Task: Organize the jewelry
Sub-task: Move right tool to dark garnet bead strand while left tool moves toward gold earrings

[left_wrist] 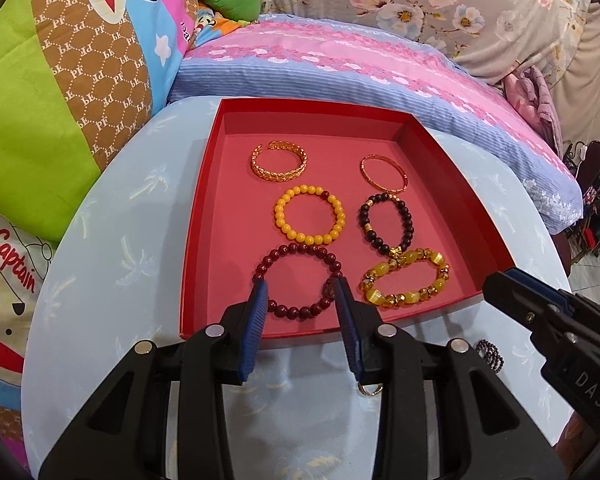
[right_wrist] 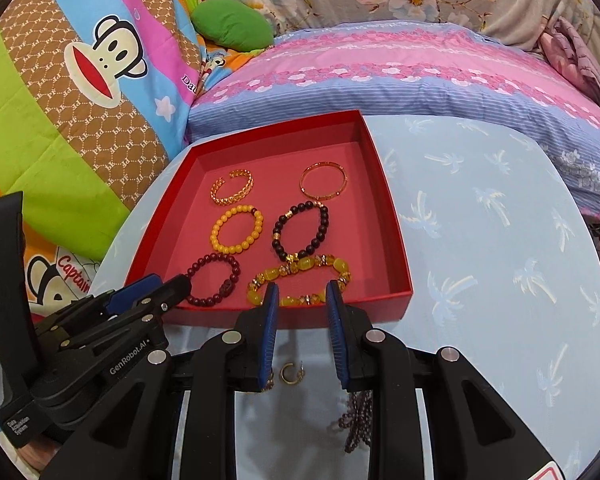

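Six bracelets lie in two columns in the red tray [left_wrist: 204, 216]. The left gripper [left_wrist: 300, 312] hangs partly open and empty just above the dark red bracelet [left_wrist: 298, 282] ahead of its tips; the right gripper [right_wrist: 302, 304] hangs likewise over the yellow stone bracelet [right_wrist: 298, 280]. That pair looks placed. Behind the tips, on the pale blue cloth [right_wrist: 480, 240], a small gold earring [right_wrist: 288, 372] and dark beads [right_wrist: 356, 420] wait, so the next move calls for drawing back and down to them.
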Available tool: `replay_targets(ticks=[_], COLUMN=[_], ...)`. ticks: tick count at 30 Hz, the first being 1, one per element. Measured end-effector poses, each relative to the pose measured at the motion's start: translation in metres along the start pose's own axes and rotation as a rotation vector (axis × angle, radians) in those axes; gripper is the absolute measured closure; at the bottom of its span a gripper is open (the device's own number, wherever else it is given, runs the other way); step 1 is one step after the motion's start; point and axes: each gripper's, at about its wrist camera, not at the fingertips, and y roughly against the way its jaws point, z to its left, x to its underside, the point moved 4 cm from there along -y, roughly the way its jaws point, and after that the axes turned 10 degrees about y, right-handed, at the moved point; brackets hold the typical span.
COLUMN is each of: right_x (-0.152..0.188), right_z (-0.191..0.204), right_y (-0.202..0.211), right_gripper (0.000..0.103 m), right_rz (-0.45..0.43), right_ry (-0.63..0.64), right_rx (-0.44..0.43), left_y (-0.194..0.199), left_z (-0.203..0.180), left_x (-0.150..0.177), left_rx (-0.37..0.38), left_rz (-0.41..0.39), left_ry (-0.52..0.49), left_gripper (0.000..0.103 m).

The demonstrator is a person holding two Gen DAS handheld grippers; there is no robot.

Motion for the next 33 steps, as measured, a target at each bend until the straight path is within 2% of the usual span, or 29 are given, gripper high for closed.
replay_targets(ticks=[15,33], right_x=[0.043,0.096], right_z=[-0.013,-0.030], right_y=[0.018,0.022], right_gripper=[0.079,0.079], right_rz=[0.034,0.108], right_ry=[-0.042,-0.092], right_rx=[0.016,0.040], left_y=[0.026,0.028], left_z=[0.000,0.011], left_x=[0.016,0.068], left_rx=[0.005,0.022], left_rz=[-0.031,0.067], left_ry=[-0.014,0.011], left_gripper=[0.069,0.069])
